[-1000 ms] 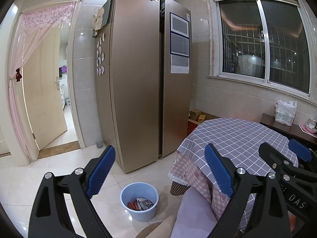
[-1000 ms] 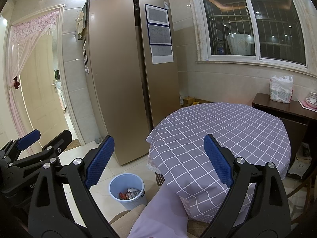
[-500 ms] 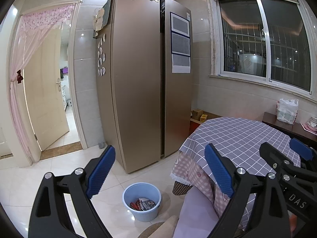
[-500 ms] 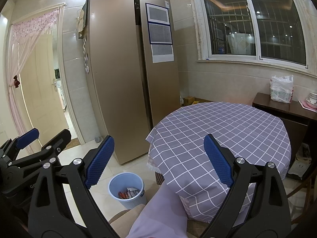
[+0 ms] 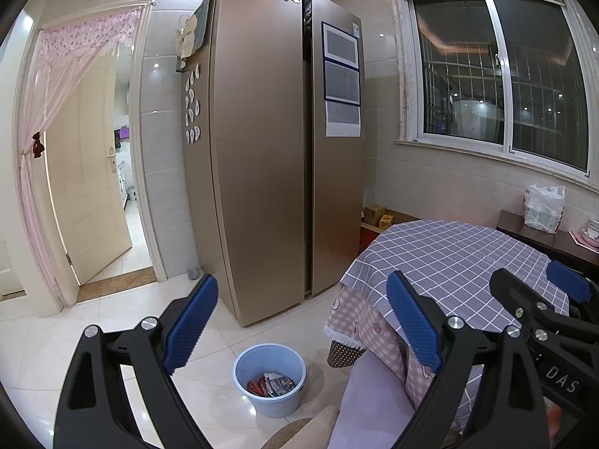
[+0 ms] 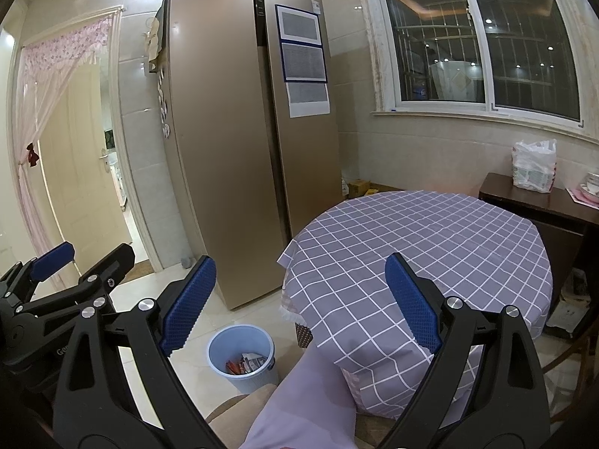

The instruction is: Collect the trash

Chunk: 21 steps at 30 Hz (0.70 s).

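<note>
A light blue trash bin point(image 5: 269, 378) stands on the tiled floor between the fridge and the round table, with several wrappers and papers point(image 5: 270, 383) inside; it also shows in the right wrist view point(image 6: 243, 359). My left gripper point(image 5: 299, 325) is open and empty, held high above the bin. My right gripper point(image 6: 299, 303) is open and empty, beside the left one, over the table's near edge. The right gripper shows at the right of the left wrist view point(image 5: 543, 299), and the left gripper at the left of the right wrist view point(image 6: 75, 273).
A round table with a purple checked cloth point(image 6: 430, 247) stands at the right. A tall gold fridge point(image 5: 269, 157) stands behind the bin. An open door point(image 5: 90, 172) is at the left. A dark sideboard point(image 6: 543, 205) carries a white plastic bag point(image 6: 533, 166). A chair back point(image 6: 307, 404) is below.
Both grippers stay open. The left wrist view has shifted very slightly, the bin a little to the right; the right view is almost unchanged.
</note>
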Tool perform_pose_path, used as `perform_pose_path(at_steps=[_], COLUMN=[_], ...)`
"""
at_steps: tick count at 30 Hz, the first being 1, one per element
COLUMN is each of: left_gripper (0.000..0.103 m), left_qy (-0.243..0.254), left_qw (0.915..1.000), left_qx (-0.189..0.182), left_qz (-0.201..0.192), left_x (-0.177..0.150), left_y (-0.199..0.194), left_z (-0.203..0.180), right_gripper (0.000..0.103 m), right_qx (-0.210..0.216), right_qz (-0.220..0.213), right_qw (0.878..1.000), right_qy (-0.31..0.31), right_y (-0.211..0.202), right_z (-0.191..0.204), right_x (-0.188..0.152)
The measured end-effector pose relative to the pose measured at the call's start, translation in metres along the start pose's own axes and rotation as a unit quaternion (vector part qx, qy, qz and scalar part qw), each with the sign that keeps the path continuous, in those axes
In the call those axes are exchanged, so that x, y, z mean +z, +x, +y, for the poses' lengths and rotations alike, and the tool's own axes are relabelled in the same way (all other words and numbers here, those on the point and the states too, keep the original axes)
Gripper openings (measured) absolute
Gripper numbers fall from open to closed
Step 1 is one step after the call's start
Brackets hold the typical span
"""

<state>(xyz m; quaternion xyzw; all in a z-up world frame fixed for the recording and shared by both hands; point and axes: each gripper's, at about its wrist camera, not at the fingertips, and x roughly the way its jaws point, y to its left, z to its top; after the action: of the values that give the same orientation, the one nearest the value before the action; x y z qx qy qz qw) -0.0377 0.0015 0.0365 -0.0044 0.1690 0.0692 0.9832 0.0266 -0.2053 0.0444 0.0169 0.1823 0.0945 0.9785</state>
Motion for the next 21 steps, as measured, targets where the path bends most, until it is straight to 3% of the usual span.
perform_pose_path(at_steps=[21], left_gripper=[0.09], left_qy=[0.002], left_qw=[1.0], left_qx=[0.0], left_qz=[0.003], left_x=[-0.0006], left_y=[0.0007], left_z=[-0.0013], right_gripper=[0.09], right_qx=[-0.001], right_qz=[0.002], right_qw=[1.0], right_qy=[-0.004], right_y=[0.001], right_z=[-0.0046], right_x=[-0.003])
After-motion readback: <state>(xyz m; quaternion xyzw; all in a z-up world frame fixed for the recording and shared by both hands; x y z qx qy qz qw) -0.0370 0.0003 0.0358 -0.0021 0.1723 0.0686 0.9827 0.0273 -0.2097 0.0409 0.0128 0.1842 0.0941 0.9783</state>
